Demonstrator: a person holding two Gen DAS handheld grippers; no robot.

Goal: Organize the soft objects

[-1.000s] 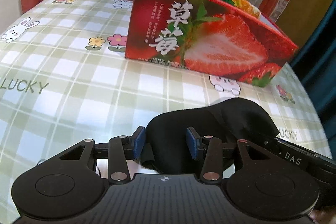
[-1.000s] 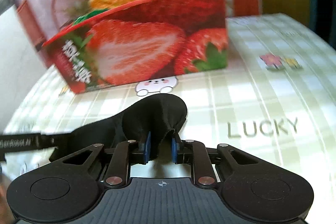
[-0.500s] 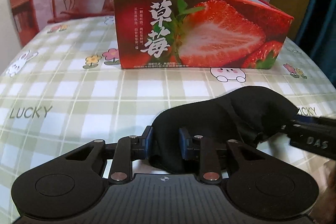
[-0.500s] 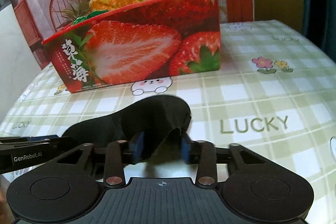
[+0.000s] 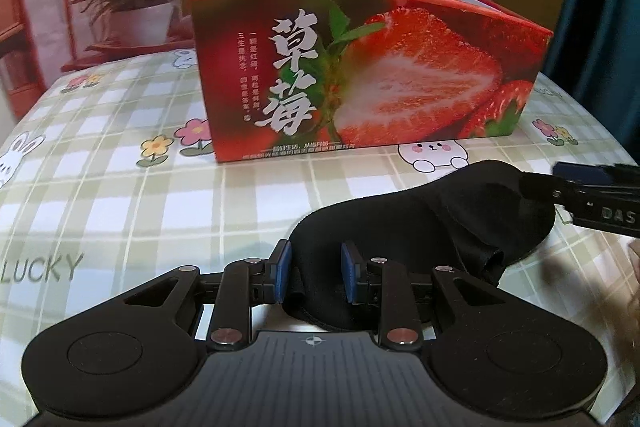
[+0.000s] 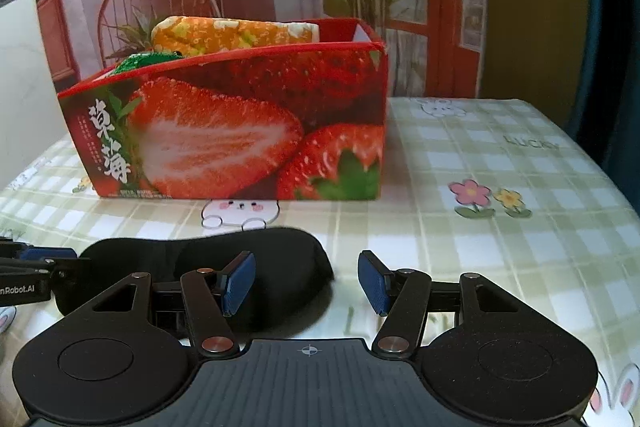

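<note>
A black sleep mask [image 5: 424, 223] lies on the checked tablecloth [image 5: 120, 195] before the strawberry box [image 5: 360, 75], its near end pinched by the left gripper [image 5: 315, 271]; the right gripper [image 6: 306, 281], spread wide, holds nothing beside it.

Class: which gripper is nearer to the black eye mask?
Left. The left gripper has its pads around one end of the black eye mask; the right gripper is open with the mask's other end beside its left finger.
</note>
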